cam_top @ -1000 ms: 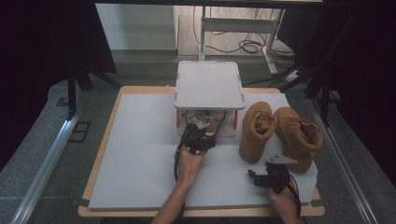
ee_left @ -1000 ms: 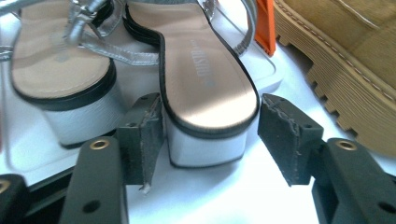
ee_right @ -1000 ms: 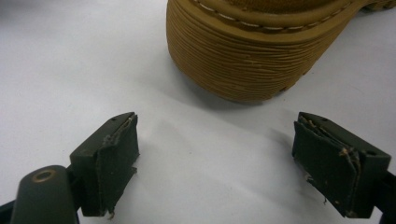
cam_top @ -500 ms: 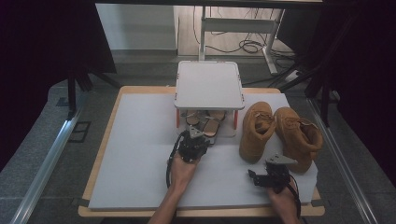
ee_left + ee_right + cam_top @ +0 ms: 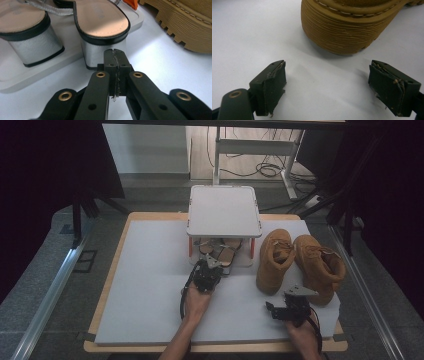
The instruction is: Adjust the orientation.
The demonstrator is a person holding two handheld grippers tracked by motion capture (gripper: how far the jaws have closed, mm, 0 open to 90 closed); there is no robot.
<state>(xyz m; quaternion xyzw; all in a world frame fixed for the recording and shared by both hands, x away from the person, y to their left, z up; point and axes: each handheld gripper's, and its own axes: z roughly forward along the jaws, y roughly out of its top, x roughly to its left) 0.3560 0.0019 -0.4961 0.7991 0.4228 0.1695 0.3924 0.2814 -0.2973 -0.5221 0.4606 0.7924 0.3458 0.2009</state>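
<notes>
A pair of block-heeled sandals (image 5: 221, 251) with tan insoles sits on the lower shelf of a white two-level rack (image 5: 223, 211). My left gripper (image 5: 209, 268) lies just in front of that shelf. Its jaws have just been closing and now meet with nothing between them. In the left gripper view the left gripper (image 5: 115, 53) has its tips right before the silver heel of the nearer sandal (image 5: 102, 25), with the other sandal (image 5: 30, 42) to its left. My right gripper (image 5: 285, 310) stands open and empty; in its own view the right gripper (image 5: 328, 66) faces the toe of a tan boot (image 5: 347, 27).
Two tan boots (image 5: 274, 260) (image 5: 320, 267) stand side by side to the right of the rack on the white mat (image 5: 150, 285). A ribbed boot sole (image 5: 187, 27) lies close to the right of my left gripper. The wooden table edge (image 5: 215, 347) borders the mat.
My left gripper has drawn back a little from under the rack's top shelf toward the person. The right gripper and the boots have not moved.
</notes>
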